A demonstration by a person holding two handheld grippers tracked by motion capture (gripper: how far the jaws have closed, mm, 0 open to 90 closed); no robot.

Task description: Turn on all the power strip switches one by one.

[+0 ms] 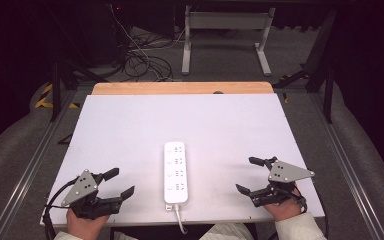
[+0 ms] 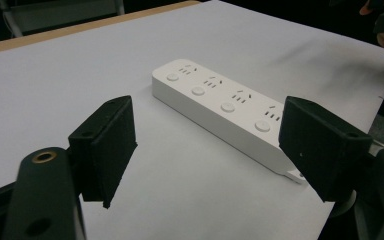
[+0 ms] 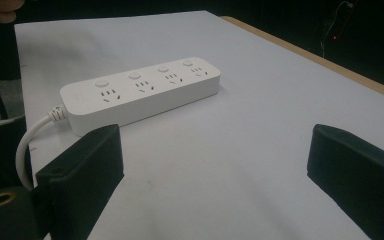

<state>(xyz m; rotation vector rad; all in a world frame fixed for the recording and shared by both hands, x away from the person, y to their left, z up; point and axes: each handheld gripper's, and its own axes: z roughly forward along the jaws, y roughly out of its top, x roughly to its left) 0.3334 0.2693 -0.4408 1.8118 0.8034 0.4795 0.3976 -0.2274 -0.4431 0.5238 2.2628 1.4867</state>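
A big white table top (image 1: 130, 130) takes up most of the high view, with a strip of brown wood (image 1: 180, 88) along its far edge. A white power strip (image 1: 175, 172) lies flat on it, close to the near edge and about in the middle. It has four sets of holes and four round buttons. Its white cord (image 1: 180, 220) comes out of the near end and drops over the table's edge.

The left gripper (image 1: 119, 182) sits near the table's near left corner, well apart from the power strip. Its two black jaws stand wide apart with nothing between them. In the left gripper view the power strip (image 2: 220, 107) lies ahead of the jaws, not touching them.

The right gripper (image 1: 247, 175) sits near the near right corner, also apart from the power strip. Its jaws are spread wide too, and they grab nothing.
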